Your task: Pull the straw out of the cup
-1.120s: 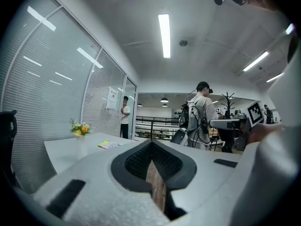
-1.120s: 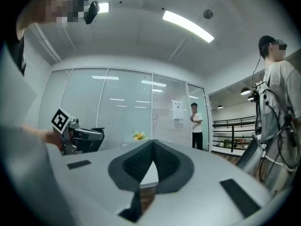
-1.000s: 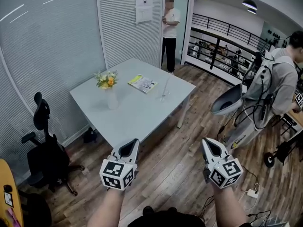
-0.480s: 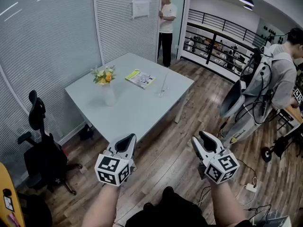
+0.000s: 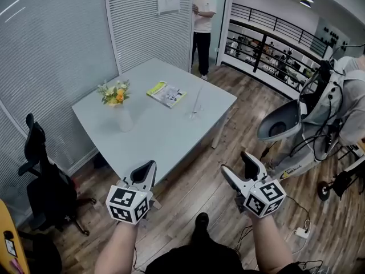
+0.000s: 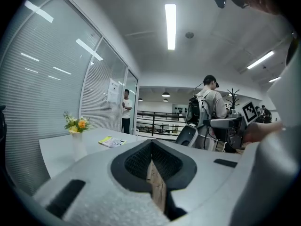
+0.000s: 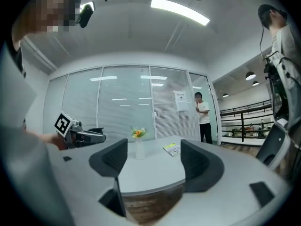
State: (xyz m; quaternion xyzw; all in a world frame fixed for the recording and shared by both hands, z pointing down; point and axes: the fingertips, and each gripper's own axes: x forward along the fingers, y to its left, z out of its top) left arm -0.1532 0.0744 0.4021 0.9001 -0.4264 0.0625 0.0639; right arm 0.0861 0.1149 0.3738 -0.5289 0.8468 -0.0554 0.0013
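Observation:
A clear cup (image 5: 195, 113) with a thin straw (image 5: 198, 99) leaning in it stands near the right edge of the pale grey table (image 5: 165, 136), far ahead of both grippers. Over the wooden floor, short of the table's near corner, I hold my left gripper (image 5: 145, 169) with its jaws shut and nothing in them; in the left gripper view the pads (image 6: 155, 173) meet. At the same height to the right is my right gripper (image 5: 235, 163), whose jaws are opening with nothing between them (image 7: 150, 161).
A vase of flowers (image 5: 116, 103) and a yellow-green booklet (image 5: 166, 93) lie on the table. A black office chair (image 5: 37, 164) stands at the left. One person (image 5: 203, 16) stands by the doorway, and another wearing a rig (image 5: 336, 107) is at the right.
I have come closer to the table, and both grippers sit lower and nearer to it. The right gripper's jaws have gone from shut to spread apart. The left stays shut.

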